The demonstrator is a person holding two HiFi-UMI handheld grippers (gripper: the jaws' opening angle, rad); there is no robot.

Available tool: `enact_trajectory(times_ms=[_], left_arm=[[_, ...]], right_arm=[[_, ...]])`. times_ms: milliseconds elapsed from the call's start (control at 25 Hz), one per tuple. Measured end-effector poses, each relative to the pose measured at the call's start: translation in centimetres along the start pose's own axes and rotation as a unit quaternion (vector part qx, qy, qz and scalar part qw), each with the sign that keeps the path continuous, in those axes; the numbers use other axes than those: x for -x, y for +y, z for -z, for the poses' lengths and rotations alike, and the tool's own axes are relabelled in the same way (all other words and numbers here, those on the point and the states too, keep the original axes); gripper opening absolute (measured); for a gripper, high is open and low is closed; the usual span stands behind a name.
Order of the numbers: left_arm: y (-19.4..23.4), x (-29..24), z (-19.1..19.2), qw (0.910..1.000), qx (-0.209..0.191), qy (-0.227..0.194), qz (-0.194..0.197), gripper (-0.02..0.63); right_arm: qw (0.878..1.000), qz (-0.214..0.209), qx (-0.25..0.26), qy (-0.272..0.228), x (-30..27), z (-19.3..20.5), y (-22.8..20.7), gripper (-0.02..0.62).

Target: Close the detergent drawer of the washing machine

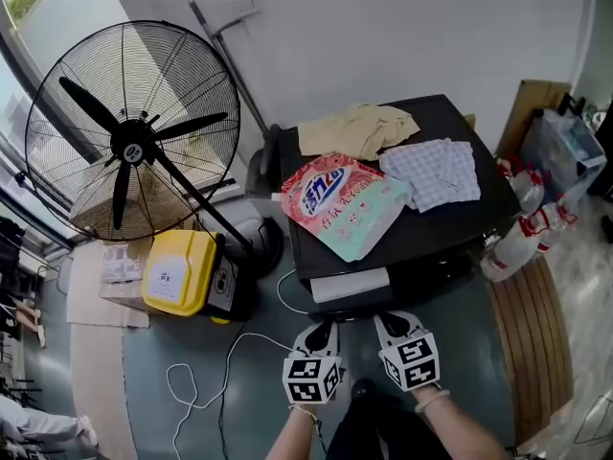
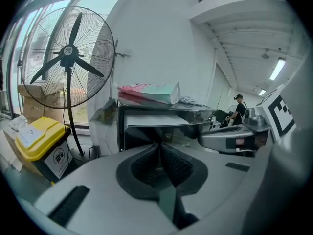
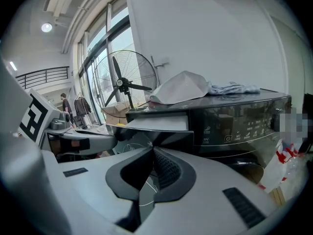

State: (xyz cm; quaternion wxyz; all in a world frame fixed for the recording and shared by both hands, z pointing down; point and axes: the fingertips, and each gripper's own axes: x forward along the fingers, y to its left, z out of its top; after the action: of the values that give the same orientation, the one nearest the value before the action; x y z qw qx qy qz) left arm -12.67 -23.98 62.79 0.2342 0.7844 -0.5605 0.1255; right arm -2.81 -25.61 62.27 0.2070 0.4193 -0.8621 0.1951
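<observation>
The black washing machine (image 1: pixel 450 242) stands ahead of me. Its pale detergent drawer (image 1: pixel 351 284) sticks out of the front at the upper left. The same drawer (image 2: pixel 155 120) fills the middle of the left gripper view, and the drawer (image 3: pixel 159 124) also juts left of the control panel (image 3: pixel 244 126) in the right gripper view. Just short of the drawer front, my left gripper (image 1: pixel 322 332) is shut on nothing. Beside it, my right gripper (image 1: pixel 387 322) is shut too and empty. Neither touches the drawer. Pads meet in the left gripper (image 2: pixel 159 150) and the right gripper (image 3: pixel 153 149).
On the machine's top lie a pink detergent bag (image 1: pixel 345 202), a beige cloth (image 1: pixel 356 128) and a checked cloth (image 1: pixel 436 172). A big pedestal fan (image 1: pixel 134 132) and a yellow bin (image 1: pixel 180 271) stand left. Spray bottles (image 1: pixel 522 233) stand right. A white cable (image 1: pixel 215 377) trails on the floor.
</observation>
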Motion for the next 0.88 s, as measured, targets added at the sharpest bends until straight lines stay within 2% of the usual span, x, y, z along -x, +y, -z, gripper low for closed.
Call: enact_trajectory(times_ms=[880], left_arm=[[1.2, -2.3, -1.0, 0.9996, -0.011, 0.010, 0.023, 0.021]], right_arm=[[1.000, 0.012, -0.012, 0.011, -2.7, -0.7, -0.7, 0.026]])
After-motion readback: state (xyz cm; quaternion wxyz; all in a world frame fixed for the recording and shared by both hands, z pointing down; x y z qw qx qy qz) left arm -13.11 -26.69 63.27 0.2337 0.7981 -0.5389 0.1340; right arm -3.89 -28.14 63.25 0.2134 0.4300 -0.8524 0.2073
